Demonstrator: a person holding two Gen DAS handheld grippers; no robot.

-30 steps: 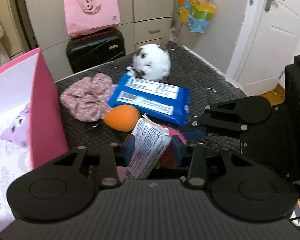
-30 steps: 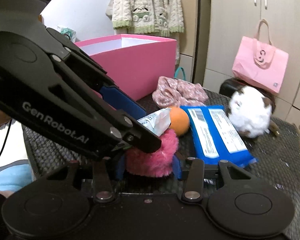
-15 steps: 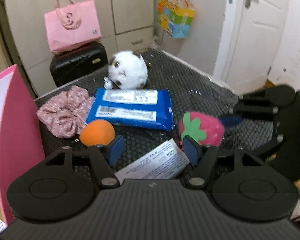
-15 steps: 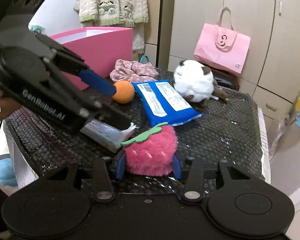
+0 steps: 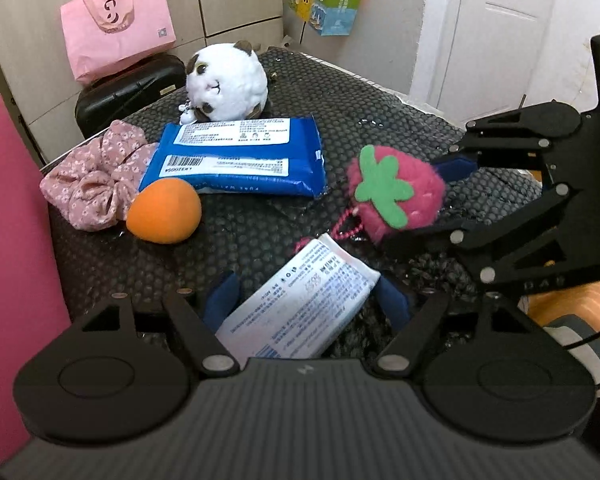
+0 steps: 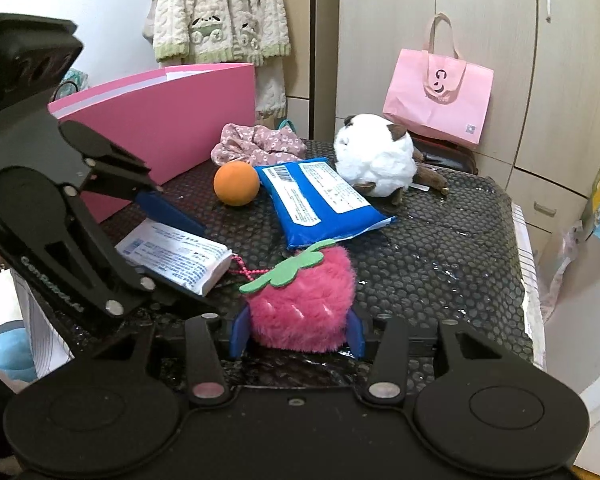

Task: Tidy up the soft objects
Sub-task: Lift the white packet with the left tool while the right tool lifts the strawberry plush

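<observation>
My left gripper is open, with a white tissue pack lying loose on the table between its fingers; the pack also shows in the right wrist view. My right gripper is shut on a pink plush strawberry, which also shows in the left wrist view, low over the black mat. On the mat lie an orange ball, a blue wipes pack, a pink scrunchie and a white plush ball.
A pink box stands at the table's left side, seen in the left wrist view too. A black suitcase with a pink bag stands behind the table. The table edge drops off on the right, near a white door.
My left gripper opened and let go of the tissue pack, which now lies flat on the table. Both grippers pulled back from the pink box; the right one still holds the strawberry.
</observation>
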